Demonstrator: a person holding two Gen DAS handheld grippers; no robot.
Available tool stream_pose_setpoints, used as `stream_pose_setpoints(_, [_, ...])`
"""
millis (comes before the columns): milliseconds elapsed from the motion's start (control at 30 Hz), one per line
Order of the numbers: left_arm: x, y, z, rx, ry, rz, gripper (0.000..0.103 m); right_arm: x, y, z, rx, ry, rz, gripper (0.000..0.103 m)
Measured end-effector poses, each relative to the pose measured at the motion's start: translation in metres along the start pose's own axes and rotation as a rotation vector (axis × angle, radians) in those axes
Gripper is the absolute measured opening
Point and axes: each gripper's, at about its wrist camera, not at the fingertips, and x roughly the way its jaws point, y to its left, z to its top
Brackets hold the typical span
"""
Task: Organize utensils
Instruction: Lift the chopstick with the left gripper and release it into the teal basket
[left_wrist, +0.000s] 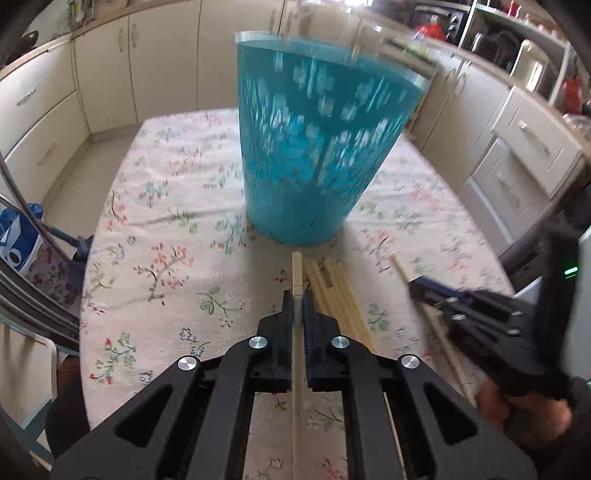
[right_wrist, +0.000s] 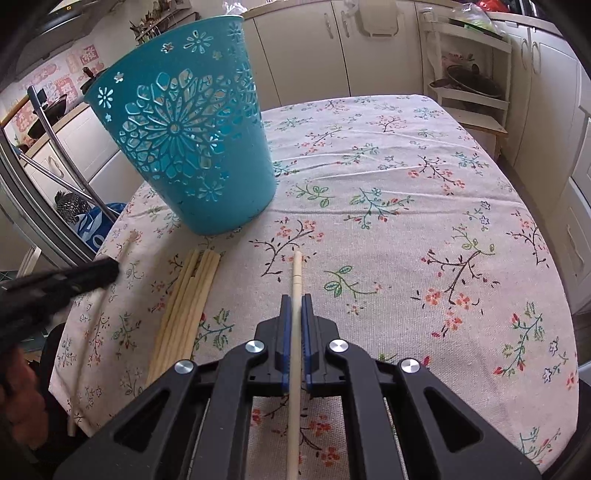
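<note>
A teal cut-out plastic basket (left_wrist: 317, 147) stands upright on the floral tablecloth; it also shows in the right wrist view (right_wrist: 192, 136). My left gripper (left_wrist: 296, 301) is shut on a pale chopstick (left_wrist: 296, 273) that points at the basket's base. My right gripper (right_wrist: 296, 302) is shut on another pale chopstick (right_wrist: 296, 273), held over the cloth right of the basket. A bundle of several chopsticks (right_wrist: 188, 302) lies on the cloth between the two grippers, also seen in the left wrist view (left_wrist: 336, 295). The right gripper appears blurred in the left wrist view (left_wrist: 417, 291).
The table (right_wrist: 406, 184) has a floral cloth; its far edge is near cream kitchen cabinets (right_wrist: 314, 48). One loose chopstick (left_wrist: 400, 267) lies right of the bundle. A white shelf rack (right_wrist: 469, 81) stands at the far right. A metal chair frame and blue bag (left_wrist: 18, 236) are left.
</note>
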Motion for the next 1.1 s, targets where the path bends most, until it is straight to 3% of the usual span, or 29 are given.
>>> stream_pose_setpoints(233, [-0.093, 0.005, 0.050, -0.034, -0.252, -0.131, 0.005, -0.001, 0.003, -0.003, -0.007, -0.016, -0.012, 0.006])
stream_pose_setpoints(433, [-0.126, -0.007, 0.108, -0.042, -0.425, -0.149, 0.005, -0.002, 0.003, -0.005, -0.004, -0.020, -0.009, 0.006])
stream_pose_setpoints(667, [-0.130, -0.017, 0.164, -0.084, -0.579, -0.120, 0.005, -0.003, -0.002, -0.007, 0.006, -0.033, 0.010, 0.006])
stream_pose_setpoints(833, [-0.111, -0.021, 0.194, -0.093, -0.691, -0.039, 0.005, -0.003, -0.005, -0.007, 0.016, -0.035, 0.025, 0.006])
stream_pose_setpoints(1100, [-0.062, -0.009, 0.208, -0.143, -0.691, 0.053, 0.005, -0.002, -0.005, -0.006, 0.017, -0.039, 0.033, 0.006])
